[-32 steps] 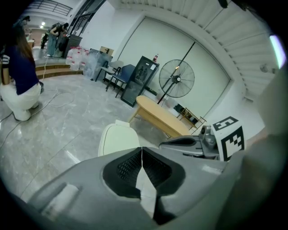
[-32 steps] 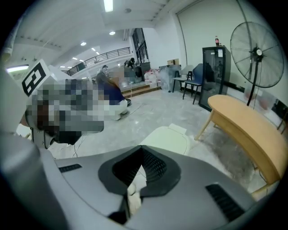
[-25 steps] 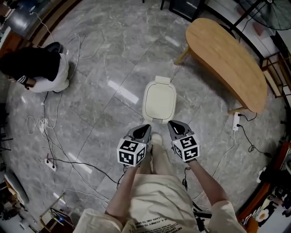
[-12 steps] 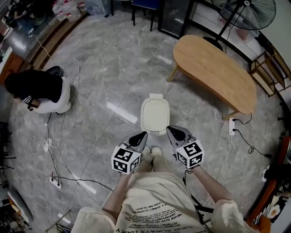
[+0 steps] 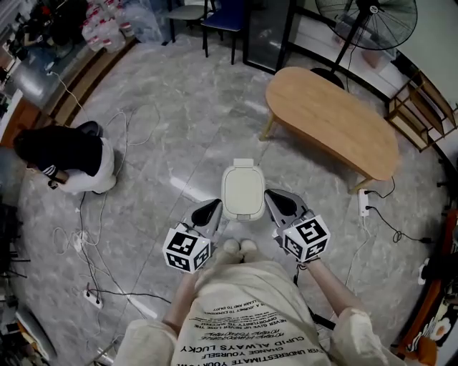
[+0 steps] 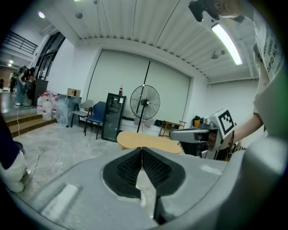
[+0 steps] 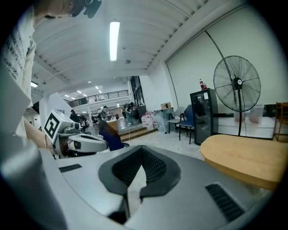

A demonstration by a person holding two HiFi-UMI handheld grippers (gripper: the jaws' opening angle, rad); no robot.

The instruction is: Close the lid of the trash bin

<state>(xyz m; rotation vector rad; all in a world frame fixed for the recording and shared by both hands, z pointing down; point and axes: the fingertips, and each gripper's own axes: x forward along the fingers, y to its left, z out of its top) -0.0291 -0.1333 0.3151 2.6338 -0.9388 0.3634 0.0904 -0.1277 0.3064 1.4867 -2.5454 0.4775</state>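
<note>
Marble floor [image 5: 164,129] bears closed trash bin [image 5: 240,189]; fan [image 5: 365,14] cropped above.

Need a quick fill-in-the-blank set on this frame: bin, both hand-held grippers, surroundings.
1. On the trash bin, the lid is ___.
2. The jaws of the left hand-held gripper and the right hand-held gripper are ___, with nothing between them.
3. In the head view, the wooden table stands to the bin's upper ___.
4. A person crouches at the head view's ___ side.

Missing words: closed; shut; right; left.
</note>
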